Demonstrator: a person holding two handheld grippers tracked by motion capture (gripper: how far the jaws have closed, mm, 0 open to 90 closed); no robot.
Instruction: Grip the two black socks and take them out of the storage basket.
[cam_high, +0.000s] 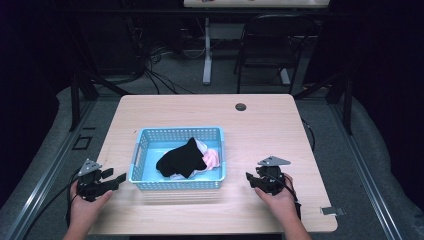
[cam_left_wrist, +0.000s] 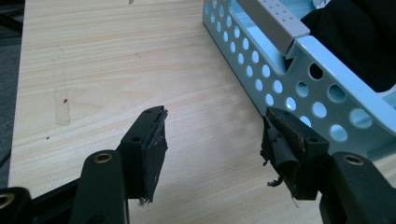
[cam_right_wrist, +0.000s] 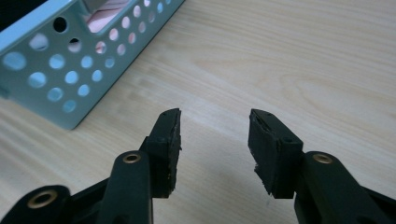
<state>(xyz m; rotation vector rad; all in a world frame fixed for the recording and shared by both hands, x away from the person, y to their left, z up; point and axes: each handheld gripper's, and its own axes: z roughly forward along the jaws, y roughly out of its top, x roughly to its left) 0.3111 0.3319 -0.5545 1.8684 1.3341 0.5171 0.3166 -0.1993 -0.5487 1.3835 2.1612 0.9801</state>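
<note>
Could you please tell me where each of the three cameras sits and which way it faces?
High view: above the person's side, looking forward and down on the table; forearms, left gripper and right gripper enter from below.
Left gripper view: rides the left gripper, looking along its open jaws at the basket wall and black cloth.
Right gripper view: rides the right gripper, looking along its open jaws at the tabletop and a basket corner.
Shared: all three show the blue basket and wooden table.

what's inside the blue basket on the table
The blue basket holds a black garment lying on top of pink cloth. The black piece covers what lies under it.
</note>
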